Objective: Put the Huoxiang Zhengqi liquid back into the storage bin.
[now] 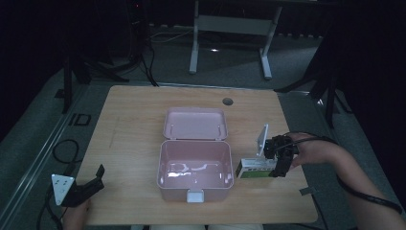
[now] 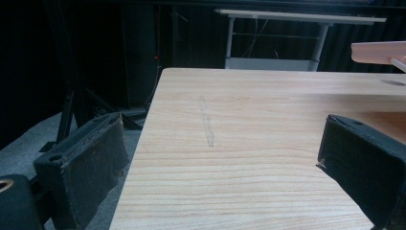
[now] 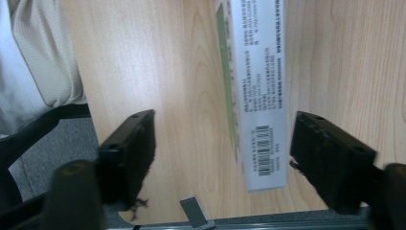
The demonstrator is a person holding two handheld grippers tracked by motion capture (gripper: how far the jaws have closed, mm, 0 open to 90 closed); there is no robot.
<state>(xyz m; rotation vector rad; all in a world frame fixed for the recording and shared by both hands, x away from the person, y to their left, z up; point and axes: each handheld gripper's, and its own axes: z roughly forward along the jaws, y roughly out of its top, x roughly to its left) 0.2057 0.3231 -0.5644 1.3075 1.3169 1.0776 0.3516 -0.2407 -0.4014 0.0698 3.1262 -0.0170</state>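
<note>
The open container (image 1: 195,167) is showing pale pink. The carton (image 1: 254,168) is showing white with a green stripe, black print and a barcode. The table (image 1: 129,129) is showing light wood grain.

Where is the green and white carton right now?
High view: the carton lies on the table's right side, beside the open pink box, under the right gripper.

Lab or recording studio, dim. Black curtains close off the back and sides. Light wooden desk (image 1: 134,143) with a cable hole (image 1: 227,101) near its far edge stands on grey carpet. Beyond it, a white-framed table (image 1: 230,24). Black tripod legs (image 1: 76,72) and loose cables (image 1: 64,148) lie off the desk's left edge.
</note>
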